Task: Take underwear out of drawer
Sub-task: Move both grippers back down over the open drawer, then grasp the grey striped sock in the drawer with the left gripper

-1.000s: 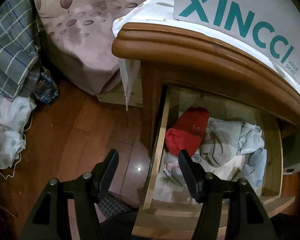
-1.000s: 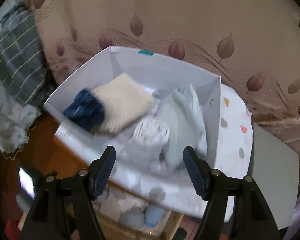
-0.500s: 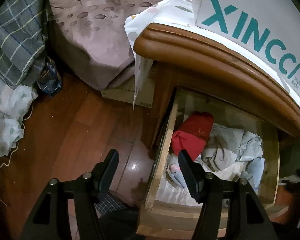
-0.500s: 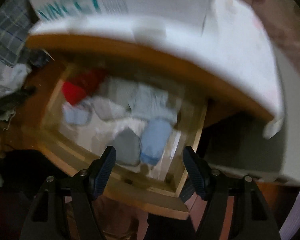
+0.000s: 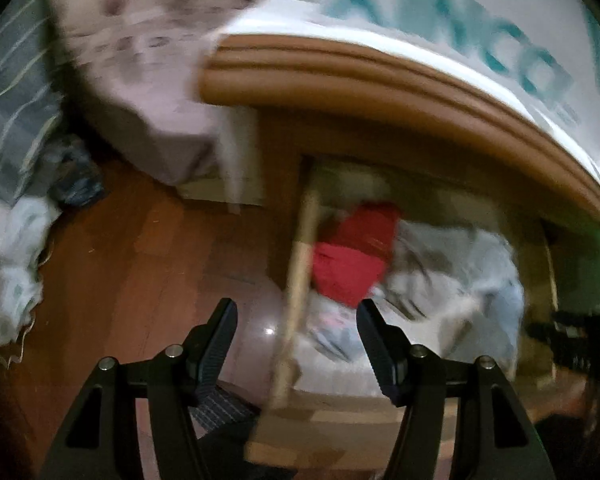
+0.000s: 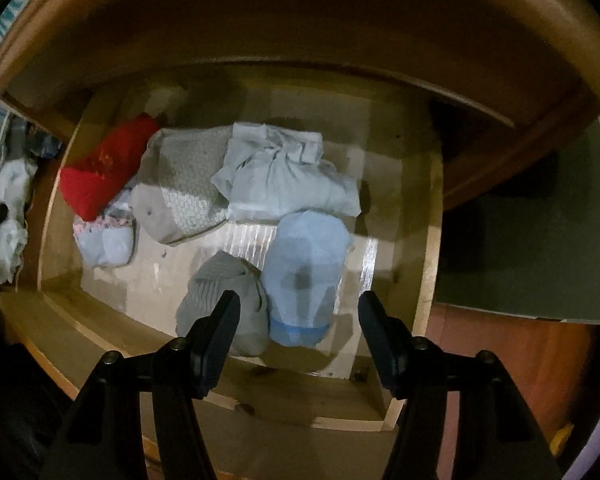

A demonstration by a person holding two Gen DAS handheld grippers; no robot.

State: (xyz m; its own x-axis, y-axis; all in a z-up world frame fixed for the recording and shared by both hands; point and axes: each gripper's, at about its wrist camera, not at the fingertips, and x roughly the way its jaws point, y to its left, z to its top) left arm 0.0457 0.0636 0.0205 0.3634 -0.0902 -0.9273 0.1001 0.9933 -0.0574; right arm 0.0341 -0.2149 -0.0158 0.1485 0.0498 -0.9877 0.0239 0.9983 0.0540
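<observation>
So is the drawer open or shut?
Open: the drawer is pulled out, with the rolled blue underwear showing inside.

A second ago our right gripper (image 6: 298, 308) looked into the white box on the cabinet top; now it has dropped and looks straight down into the open drawer (image 6: 430, 240), its jaws having just been closing with nothing between them. The light blue roll (image 6: 306, 276) and grey roll (image 6: 224, 304), seen near 12 o'clock of the fingertips half a second ago, now lie close between them. Our left view has gone blurred
</observation>
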